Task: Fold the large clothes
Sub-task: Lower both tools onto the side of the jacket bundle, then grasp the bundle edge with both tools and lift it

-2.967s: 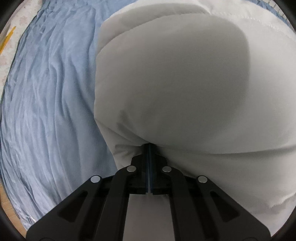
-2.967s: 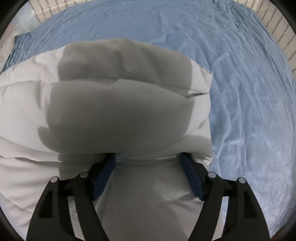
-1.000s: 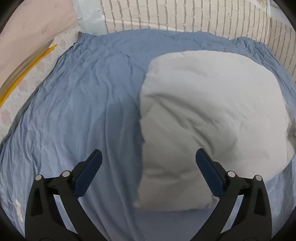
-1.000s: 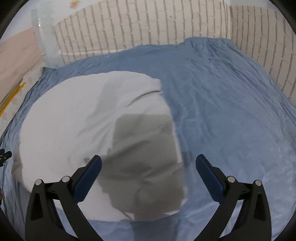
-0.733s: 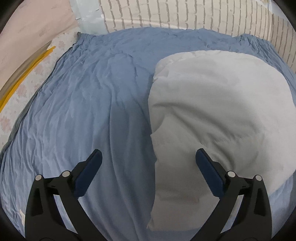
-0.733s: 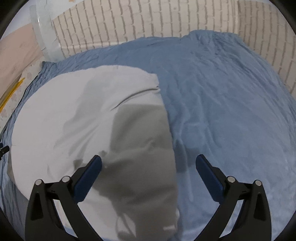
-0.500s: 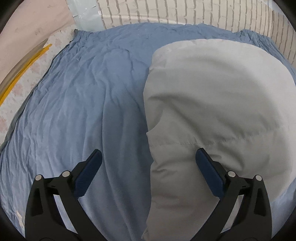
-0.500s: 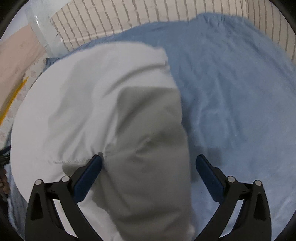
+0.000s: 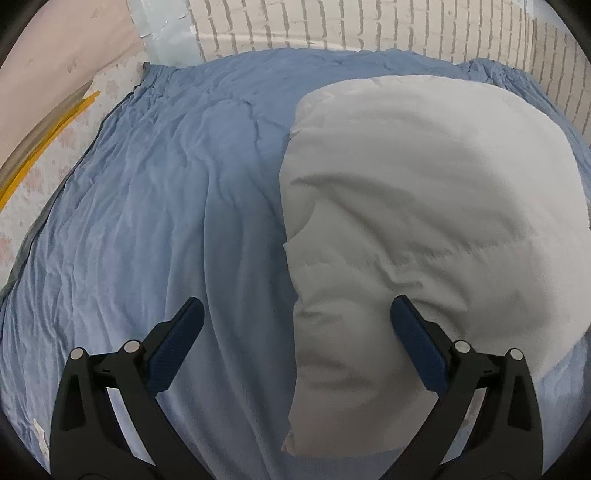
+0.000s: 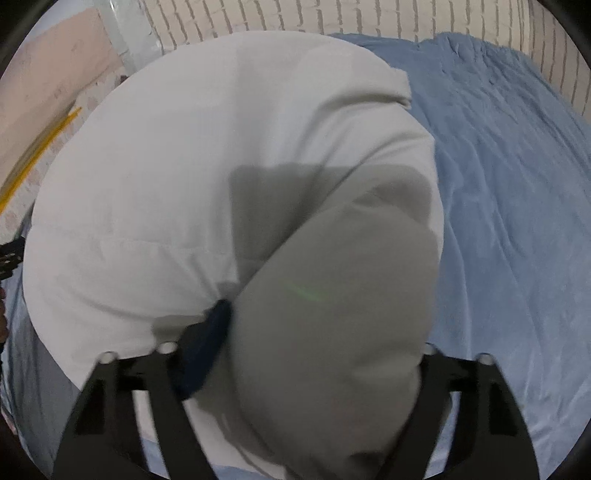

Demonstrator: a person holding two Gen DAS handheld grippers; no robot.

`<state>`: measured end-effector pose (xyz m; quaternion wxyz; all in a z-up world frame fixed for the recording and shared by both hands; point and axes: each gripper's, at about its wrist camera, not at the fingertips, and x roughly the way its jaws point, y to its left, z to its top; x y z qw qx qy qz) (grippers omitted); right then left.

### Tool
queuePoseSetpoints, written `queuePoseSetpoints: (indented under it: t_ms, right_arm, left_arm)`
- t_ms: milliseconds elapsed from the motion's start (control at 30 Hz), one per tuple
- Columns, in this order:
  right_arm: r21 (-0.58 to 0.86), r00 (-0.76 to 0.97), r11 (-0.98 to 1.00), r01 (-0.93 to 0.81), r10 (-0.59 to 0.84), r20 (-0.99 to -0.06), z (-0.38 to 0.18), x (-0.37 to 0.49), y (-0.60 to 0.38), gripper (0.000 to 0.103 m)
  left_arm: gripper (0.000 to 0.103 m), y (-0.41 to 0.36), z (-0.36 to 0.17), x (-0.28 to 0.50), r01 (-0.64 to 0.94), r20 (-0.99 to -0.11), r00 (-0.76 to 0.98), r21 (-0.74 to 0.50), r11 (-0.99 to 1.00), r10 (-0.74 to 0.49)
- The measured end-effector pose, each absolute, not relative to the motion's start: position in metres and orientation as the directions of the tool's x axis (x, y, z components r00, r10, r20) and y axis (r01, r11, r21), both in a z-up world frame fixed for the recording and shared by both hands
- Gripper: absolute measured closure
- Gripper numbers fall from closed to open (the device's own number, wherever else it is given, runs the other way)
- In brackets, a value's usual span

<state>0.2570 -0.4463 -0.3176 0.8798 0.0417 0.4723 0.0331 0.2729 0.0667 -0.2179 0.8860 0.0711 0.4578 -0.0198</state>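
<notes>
A white padded garment (image 9: 424, 184) lies folded in a puffy bundle on the blue bed sheet (image 9: 147, 221). My left gripper (image 9: 295, 302) stands open above the bundle's left edge, one finger over the sheet and the other over the cloth, holding nothing. In the right wrist view the garment (image 10: 184, 166) fills most of the frame. A thick, shaded fold of it bulges up between the jaws of my right gripper (image 10: 321, 325), which are closing on it. The left blue pad (image 10: 214, 325) digs into the crease beside the fold. That fold hides the right finger.
The blue sheet (image 10: 517, 184) spreads wide to the left and right of the bundle. A white brick-pattern wall (image 9: 369, 26) runs along the far side. At the far left lie a pale floral surface and a yellow strip (image 9: 44, 136).
Both grippers came down toward the bundle, the right one more. The right jaws went from wide open to narrower, with a fold of the garment now bulging between them. The left gripper stayed open.
</notes>
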Motion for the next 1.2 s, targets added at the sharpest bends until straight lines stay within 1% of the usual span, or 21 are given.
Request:
queuePoseSetpoints:
  t_ms: [33, 100, 367, 500, 567, 600, 667, 900, 967, 1033, 1100, 1133, 1167, 1200]
  right_arm:
    - [0.090, 0.550, 0.996, -0.020, 0.086, -0.831, -0.316, 0.257, -0.443, 0.040]
    - [0.034, 0.546, 0.999, -0.025, 0.042, -0.837, -0.315, 0.256, -0.432, 0.042]
    - [0.010, 0.540, 1.000, -0.021, 0.020, -0.841, -0.313, 0.253, -0.435, 0.042]
    - [0.021, 0.539, 1.000, -0.021, 0.029, -0.842, -0.314, 0.253, -0.437, 0.041]
    - [0.026, 0.536, 0.999, -0.021, 0.034, -0.843, -0.313, 0.255, -0.437, 0.040]
    - [0.026, 0.535, 0.999, -0.023, 0.034, -0.844, -0.313, 0.256, -0.438, 0.040]
    - [0.027, 0.532, 0.999, -0.027, 0.037, -0.846, -0.313, 0.257, -0.438, 0.040]
    - [0.034, 0.527, 0.999, -0.026, 0.043, -0.849, -0.313, 0.263, -0.441, 0.039]
    - [0.036, 0.525, 0.999, -0.024, 0.043, -0.850, -0.313, 0.265, -0.442, 0.039]
    - [0.036, 0.517, 0.999, -0.022, 0.042, -0.855, -0.313, 0.267, -0.441, 0.039]
    - [0.038, 0.509, 0.999, -0.019, 0.043, -0.859, -0.312, 0.270, -0.442, 0.039]
    - [0.042, 0.503, 0.999, -0.017, 0.045, -0.863, -0.312, 0.272, -0.442, 0.039]
    - [0.044, 0.498, 0.999, -0.015, 0.046, -0.866, -0.312, 0.274, -0.443, 0.039]
    - [0.045, 0.489, 0.999, -0.012, 0.045, -0.871, -0.311, 0.276, -0.443, 0.039]
  left_arm:
    - [0.003, 0.068, -0.217, 0.273, 0.100, -0.818, 0.574, 0.096, 0.990, 0.021]
    - [0.003, 0.072, -0.215, 0.272, 0.097, -0.823, 0.568, 0.068, 0.993, 0.001]
    - [0.003, 0.070, -0.215, 0.284, 0.098, -0.827, 0.561, 0.009, 0.995, -0.047]
    - [0.003, 0.067, -0.237, 0.290, 0.118, -0.847, 0.525, -0.019, 0.993, -0.078]
    - [0.003, 0.074, -0.245, 0.288, 0.104, -0.863, 0.490, -0.083, 0.991, -0.124]
    - [0.003, 0.080, -0.248, 0.285, 0.098, -0.871, 0.461, -0.138, 0.986, -0.167]
    - [0.003, 0.086, -0.254, 0.279, 0.111, -0.882, 0.410, -0.205, 0.972, -0.233]
    - [0.003, 0.073, -0.266, 0.299, 0.180, -0.899, 0.280, -0.295, 0.938, -0.336]
    - [0.003, 0.062, -0.268, 0.306, 0.196, -0.902, 0.256, -0.303, 0.933, -0.347]
    - [0.009, 0.051, -0.263, 0.308, 0.221, -0.907, 0.263, -0.276, 0.935, -0.330]
    - [0.019, 0.041, -0.257, 0.306, 0.243, -0.916, 0.269, -0.233, 0.942, -0.296]
    - [0.022, 0.036, -0.255, 0.305, 0.255, -0.921, 0.270, -0.211, 0.944, -0.279]
    - [0.030, 0.032, -0.253, 0.303, 0.268, -0.925, 0.270, -0.193, 0.944, -0.266]
    - [0.035, 0.029, -0.252, 0.302, 0.273, -0.928, 0.269, -0.184, 0.944, -0.259]
